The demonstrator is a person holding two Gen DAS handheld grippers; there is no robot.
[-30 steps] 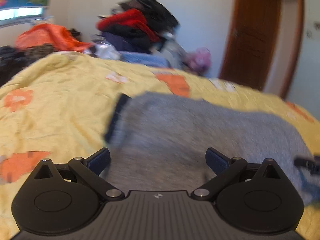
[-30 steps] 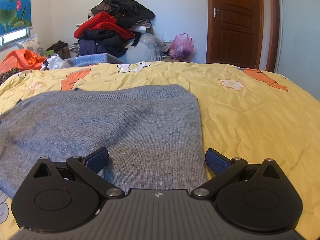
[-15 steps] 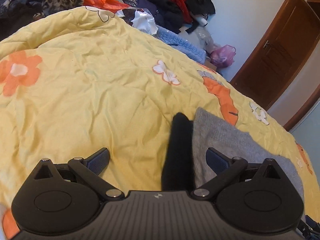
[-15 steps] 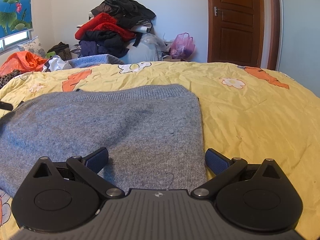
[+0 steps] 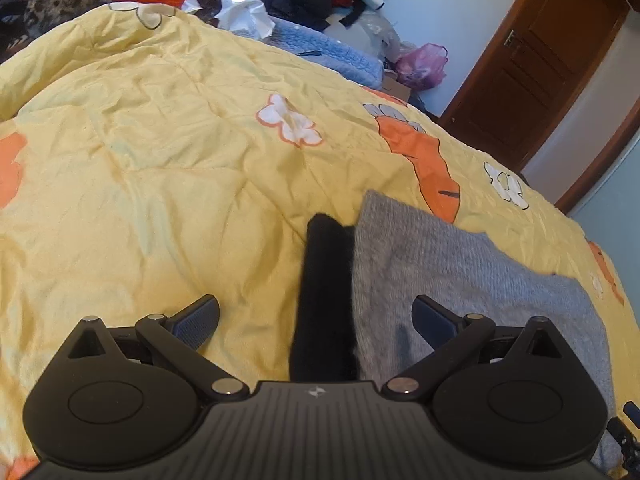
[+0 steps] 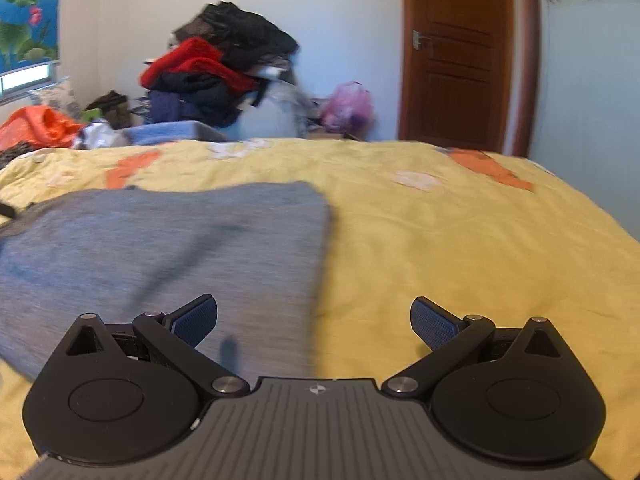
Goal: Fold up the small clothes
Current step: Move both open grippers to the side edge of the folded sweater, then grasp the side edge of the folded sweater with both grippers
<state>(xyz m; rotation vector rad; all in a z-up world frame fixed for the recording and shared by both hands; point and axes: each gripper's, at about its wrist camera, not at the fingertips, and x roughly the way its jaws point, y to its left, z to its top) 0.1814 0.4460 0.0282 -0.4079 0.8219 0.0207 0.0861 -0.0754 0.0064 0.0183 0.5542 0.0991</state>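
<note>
Lying flat on the yellow bedspread (image 5: 160,168), the grey sweater (image 5: 460,280) is seen with its black band (image 5: 324,292) now lined up between the spread fingers of the left gripper (image 5: 316,316), a second ago aimed mid-cloth. Further right, the right gripper (image 6: 314,318), released and empty, has been shifted over the sweater's near right edge, so two grasps appear prepared.

Bed under a yellow flowered quilt (image 5: 168,200), grey knit sweater (image 6: 168,248) spread flat on it
</note>
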